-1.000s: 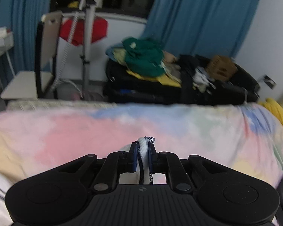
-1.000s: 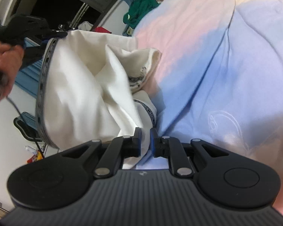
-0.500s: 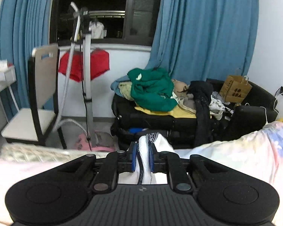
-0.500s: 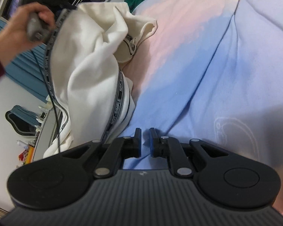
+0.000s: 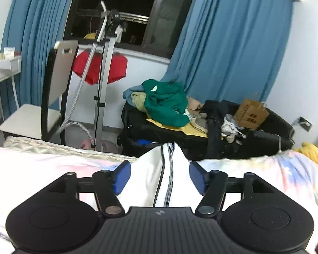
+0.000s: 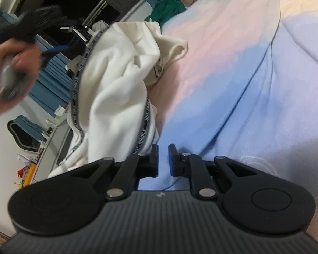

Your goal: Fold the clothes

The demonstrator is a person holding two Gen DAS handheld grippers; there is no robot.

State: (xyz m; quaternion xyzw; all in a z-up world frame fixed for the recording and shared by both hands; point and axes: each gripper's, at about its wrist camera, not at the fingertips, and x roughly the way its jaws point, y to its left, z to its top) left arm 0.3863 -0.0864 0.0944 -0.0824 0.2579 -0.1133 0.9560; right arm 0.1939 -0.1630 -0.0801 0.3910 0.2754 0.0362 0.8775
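A white garment [image 6: 116, 80] with dark lettered trim lies bunched and partly raised on the pastel bedspread [image 6: 233, 80]. In the left wrist view it [image 5: 159, 180] sits between the spread blue pads of my left gripper [image 5: 158, 176], which is open; whether the pads touch it is unclear. My left gripper also shows blurred in the right wrist view [image 6: 53, 49], at the garment's upper edge. My right gripper [image 6: 163, 158] hovers low over the bedspread just right of the garment, jaws nearly closed with a narrow gap and nothing between them.
Beyond the bed's far edge stand a black sofa [image 5: 265, 139] piled with clothes, including a green garment [image 5: 165, 103], a cardboard box [image 5: 251, 114], a garment steamer stand [image 5: 101, 80] and a chair [image 5: 53, 89]. Blue curtains [image 5: 233, 48] frame a dark window.
My left gripper has opened and let go of the white garment it held pinched. The garment has sagged lower. My right gripper stays low over the bedspread.
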